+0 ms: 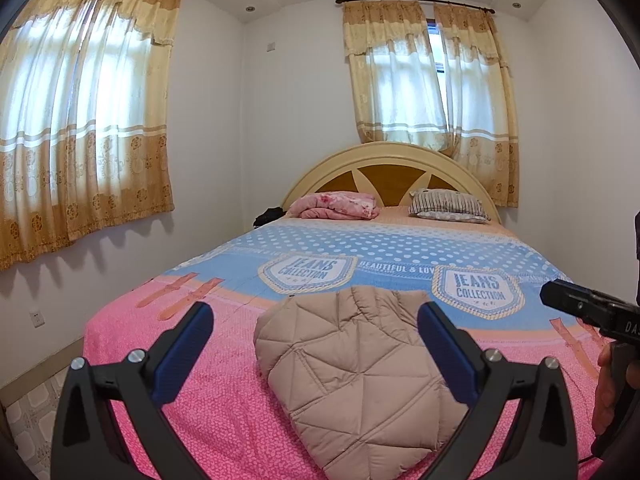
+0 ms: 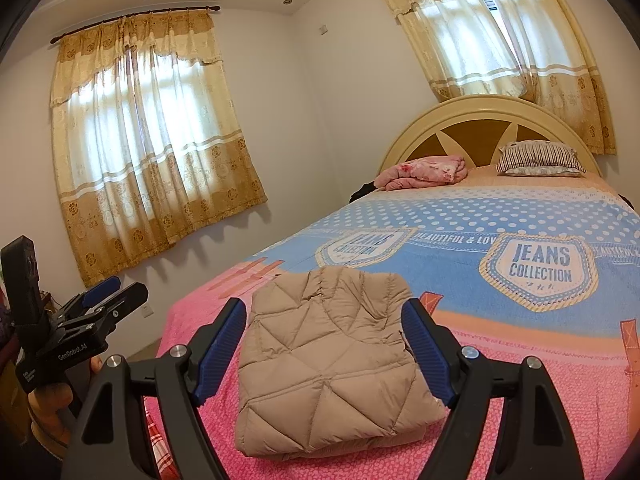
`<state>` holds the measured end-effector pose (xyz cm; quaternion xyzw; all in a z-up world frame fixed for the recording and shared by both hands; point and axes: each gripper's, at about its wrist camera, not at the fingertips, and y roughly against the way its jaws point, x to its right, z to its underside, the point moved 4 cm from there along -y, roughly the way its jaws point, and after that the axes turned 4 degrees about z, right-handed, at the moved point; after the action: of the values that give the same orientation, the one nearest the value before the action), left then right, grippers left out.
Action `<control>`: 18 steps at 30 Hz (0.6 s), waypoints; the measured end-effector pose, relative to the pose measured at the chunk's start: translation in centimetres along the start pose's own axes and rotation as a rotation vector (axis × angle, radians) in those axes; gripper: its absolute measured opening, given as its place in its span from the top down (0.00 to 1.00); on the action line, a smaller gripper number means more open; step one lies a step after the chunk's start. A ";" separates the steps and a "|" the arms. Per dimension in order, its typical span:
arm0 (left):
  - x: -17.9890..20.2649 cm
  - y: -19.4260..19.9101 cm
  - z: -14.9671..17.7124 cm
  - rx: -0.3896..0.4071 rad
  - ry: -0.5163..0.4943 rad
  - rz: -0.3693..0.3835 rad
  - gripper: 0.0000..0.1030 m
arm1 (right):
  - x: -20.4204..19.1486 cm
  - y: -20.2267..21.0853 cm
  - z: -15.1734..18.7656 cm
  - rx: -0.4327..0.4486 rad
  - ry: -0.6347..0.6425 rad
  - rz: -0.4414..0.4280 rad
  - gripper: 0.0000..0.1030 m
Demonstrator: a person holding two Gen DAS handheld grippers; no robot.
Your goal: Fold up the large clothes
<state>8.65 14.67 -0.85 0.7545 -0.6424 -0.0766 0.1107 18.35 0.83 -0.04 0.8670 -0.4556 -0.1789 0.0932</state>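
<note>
1. Left wrist view, from left: sheer cream-and-gold curtains (image 1: 80, 120), an arched cream headboard (image 1: 390, 168), and at the right edge the right gripper (image 1: 560, 300), seen side-on.
2. Bed cover (image 1: 180, 340): pink speckled weave near, blue polka-dot band beyond.
3. Beige quilted jacket (image 1: 352, 364), diamond-stitched and puffy, lies folded into a squarish bundle on the pink part, near the foot of the bed.
4. Left gripper (image 1: 316, 320): jaws spread wide, ribbed blue pads clear of the jacket, nothing held.
5. Right wrist view alone shows the left gripper's camera housing (image 2: 24, 280) at far left.
6. Right gripper (image 2: 324, 320): jaws wide apart, empty, tilted slightly downward above the jacket (image 2: 328, 360).
</note>
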 end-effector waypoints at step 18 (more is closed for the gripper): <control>0.1 -0.3 0.1 -0.011 -0.011 0.008 0.00 | 0.2 0.6 0.2 0.001 0.007 -0.001 0.22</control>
<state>8.91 14.59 -0.96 0.7509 -0.6456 -0.0836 0.1117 17.91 0.35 -0.13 0.8678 -0.4551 -0.1758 0.0945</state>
